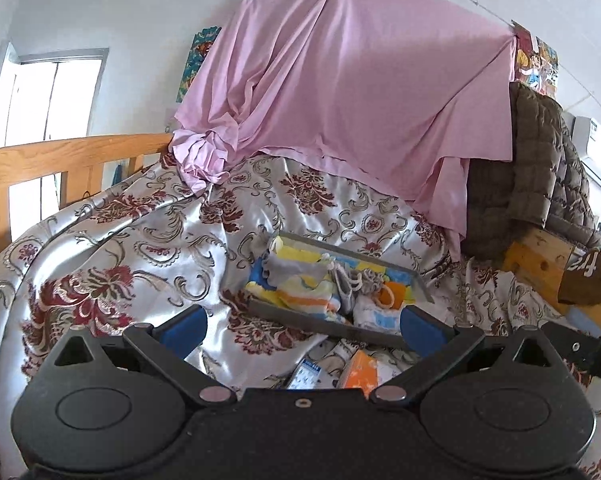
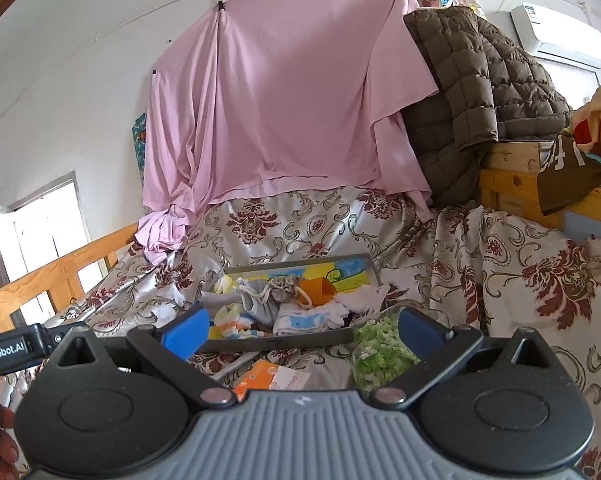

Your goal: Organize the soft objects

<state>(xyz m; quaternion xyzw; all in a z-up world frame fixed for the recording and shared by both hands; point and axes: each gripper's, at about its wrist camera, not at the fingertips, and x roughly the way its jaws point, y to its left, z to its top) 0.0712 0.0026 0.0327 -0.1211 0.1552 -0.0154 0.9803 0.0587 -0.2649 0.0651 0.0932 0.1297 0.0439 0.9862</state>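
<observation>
A grey tray (image 1: 300, 318) (image 2: 284, 342) lies on the floral bedspread, with small folded cloths, a grey drawstring pouch (image 1: 348, 280) (image 2: 278, 290) and an orange piece (image 2: 316, 290) inside it. My left gripper (image 1: 300, 328) is open, hovering just before the tray's near rim with nothing between its blue pads. My right gripper (image 2: 300, 330) is also open, near the tray's front edge. A clear bag of green and white bits (image 2: 380, 348) lies by its right pad. An orange packet (image 1: 358, 372) (image 2: 268, 376) lies on the bed in front of the tray.
A pink sheet (image 1: 340, 92) hangs on the wall behind the bed. A brown quilted jacket (image 2: 480, 80) is piled on a wooden ledge at right. A wooden bed rail (image 1: 60, 160) runs along the left. A small blue and white pack (image 1: 306, 374) lies beside the orange packet.
</observation>
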